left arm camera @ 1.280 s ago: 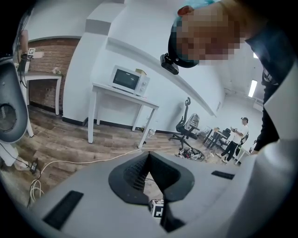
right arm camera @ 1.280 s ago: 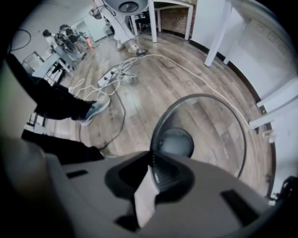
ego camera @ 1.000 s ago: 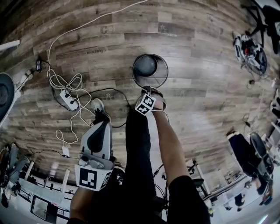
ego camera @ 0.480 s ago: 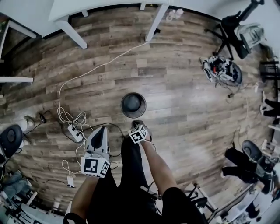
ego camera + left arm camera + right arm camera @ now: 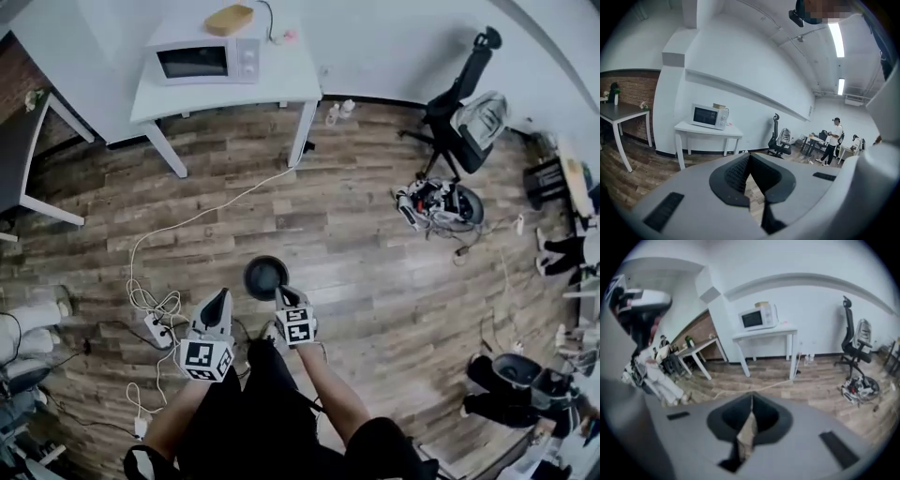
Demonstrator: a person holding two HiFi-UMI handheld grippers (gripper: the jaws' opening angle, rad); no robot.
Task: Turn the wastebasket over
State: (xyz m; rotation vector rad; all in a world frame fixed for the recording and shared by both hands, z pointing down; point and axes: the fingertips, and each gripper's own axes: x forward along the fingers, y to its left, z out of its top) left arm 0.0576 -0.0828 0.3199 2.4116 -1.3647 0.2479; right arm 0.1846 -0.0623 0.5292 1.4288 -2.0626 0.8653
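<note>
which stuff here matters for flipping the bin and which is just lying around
For the job:
wastebasket
left tool
right tool

Just lying about:
microwave
white table
office chair
power strip

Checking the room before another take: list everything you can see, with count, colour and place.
round black wastebasket: one, black, on the floor just ahead of both grippers
rectangular white table: one, white, against the far wall
white microwave oven: one, white, on that table
flat tan object: one, tan, on top of the microwave
black office chair: one, black, far right near the wall
white power strip: one, white, on the floor at left among tangled white cables
wooden plank floor: brown, throughout
left gripper: one, grey, jaws together, nothing held
right gripper: one, grey, jaws together, nothing held
</note>
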